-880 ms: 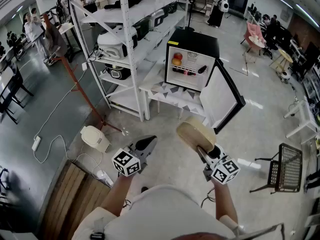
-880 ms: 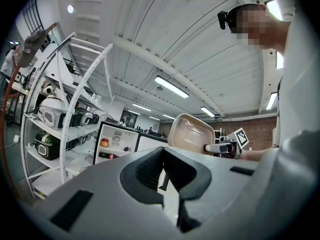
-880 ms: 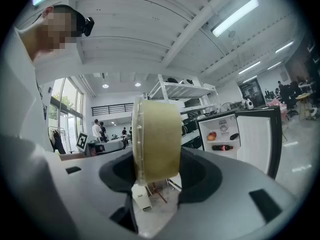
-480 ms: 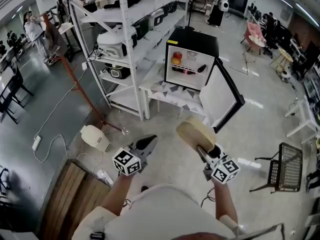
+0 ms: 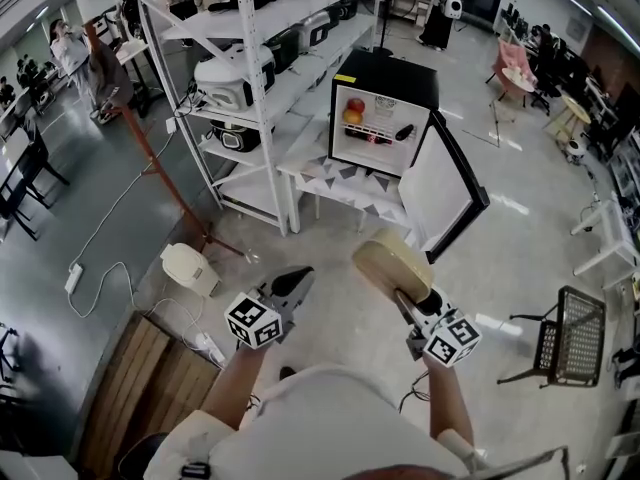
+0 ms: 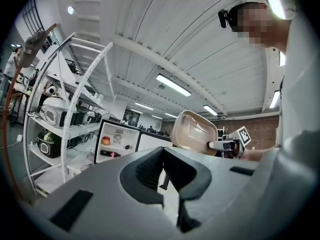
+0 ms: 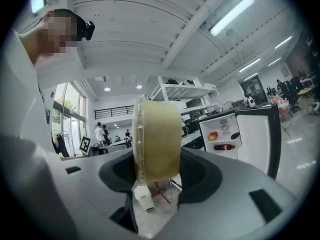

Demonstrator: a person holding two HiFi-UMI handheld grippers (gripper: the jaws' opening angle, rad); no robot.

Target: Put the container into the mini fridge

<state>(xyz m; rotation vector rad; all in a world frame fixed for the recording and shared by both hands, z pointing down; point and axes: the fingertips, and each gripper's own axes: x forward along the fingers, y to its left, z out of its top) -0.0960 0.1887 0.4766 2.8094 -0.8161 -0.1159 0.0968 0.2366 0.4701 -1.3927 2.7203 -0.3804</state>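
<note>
Your right gripper (image 5: 412,306) has its jaws clamped on the rim of the one container (image 5: 390,263). It is a pale beige, shallow tub with rounded corners, slightly translucent, stood on edge (its hollow side faces your other gripper). You hold it in the air above the floor, well apart from the single mini fridge (image 5: 386,76). The fridge stands on a small white tabletop (image 5: 340,186) with its door (image 5: 446,192) swung wide. Inside sit one red-and-yellow fruit (image 5: 353,110) and one dark bottle (image 5: 372,138) lying flat. Your left gripper (image 5: 296,285) carries nothing, its jaws drawn narrow together.
</note>
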